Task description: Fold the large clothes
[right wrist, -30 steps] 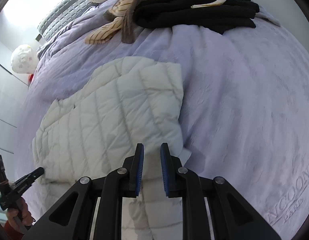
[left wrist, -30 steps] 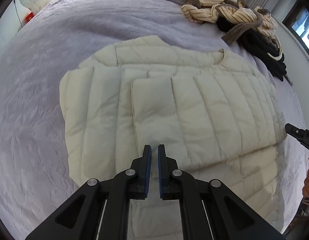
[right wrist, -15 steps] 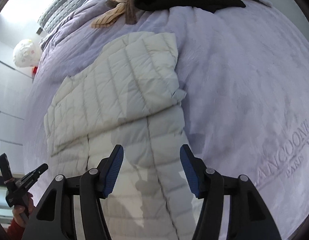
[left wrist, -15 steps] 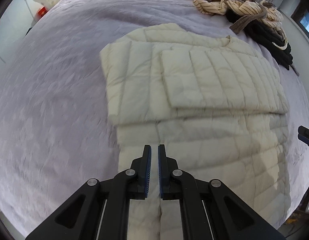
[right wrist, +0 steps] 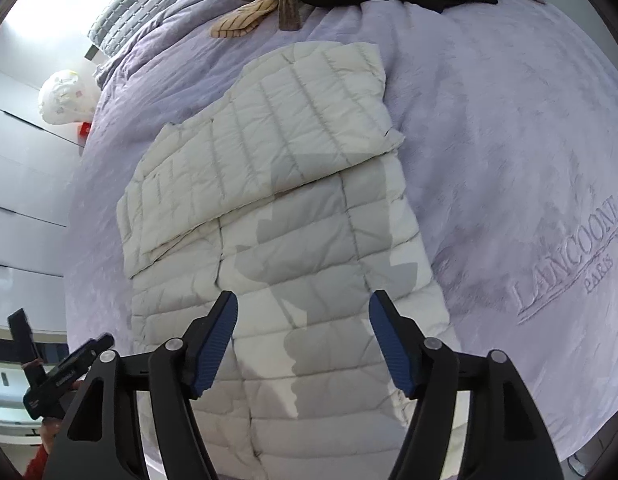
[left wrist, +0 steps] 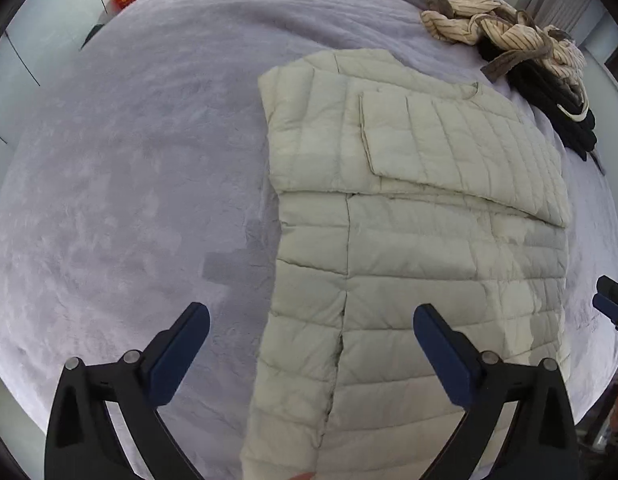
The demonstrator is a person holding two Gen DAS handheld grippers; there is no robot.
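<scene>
A cream quilted puffer jacket lies flat on the lavender bedspread, its sleeves folded across the chest. It also shows in the right wrist view. My left gripper is open and empty, above the jacket's lower left edge. My right gripper is open and empty, above the jacket's lower right part. The right gripper's tip shows at the right edge of the left wrist view. The left gripper shows at the lower left of the right wrist view.
A pile of striped beige clothes and black clothes lies at the far side of the bed. The bedspread bears embroidered lettering to the right. A white round pillow sits beyond the bed.
Both grippers have opened wide and pulled back toward the jacket's hem. The left gripper was shut one second ago; the right opened earlier and is now wider.
</scene>
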